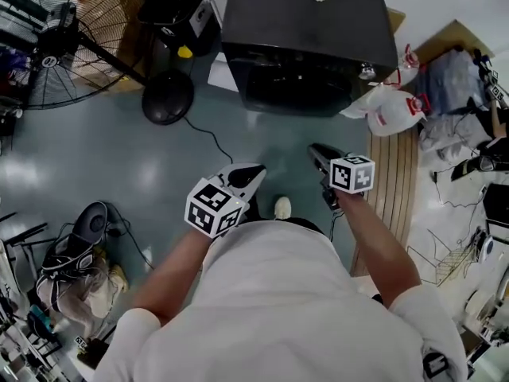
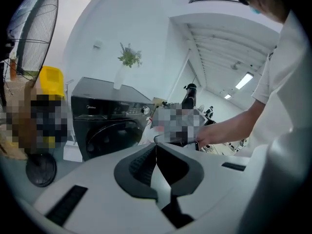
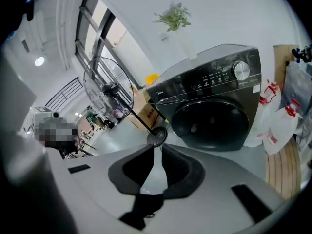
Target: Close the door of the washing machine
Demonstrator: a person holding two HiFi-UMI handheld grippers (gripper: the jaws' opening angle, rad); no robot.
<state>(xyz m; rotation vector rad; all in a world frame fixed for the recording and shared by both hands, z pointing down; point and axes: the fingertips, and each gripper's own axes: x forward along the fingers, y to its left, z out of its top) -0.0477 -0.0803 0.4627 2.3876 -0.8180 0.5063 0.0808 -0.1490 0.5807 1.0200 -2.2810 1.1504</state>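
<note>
The black front-loading washing machine [image 1: 310, 22] stands at the top of the head view, and its round door [image 3: 212, 123] lies flush against the front, also seen as the door [image 2: 109, 133] in the left gripper view. Both grippers hang over the floor close to the person's body, well short of the machine. My left gripper [image 1: 250, 175] has its tips together [image 2: 156, 146] and nothing in them. My right gripper [image 1: 318, 153] points toward the machine, with a narrow gap between its tips [image 3: 157, 147] and nothing in that gap.
A large floor fan [image 1: 56, 38] with a round base [image 1: 167, 98] stands left of the machine, its cable [image 1: 208, 136] across the floor. White plastic bags [image 1: 391, 110] and a wooden slatted board [image 1: 398, 181] lie to the right. Shoes and clutter [image 1: 75, 249] sit at lower left.
</note>
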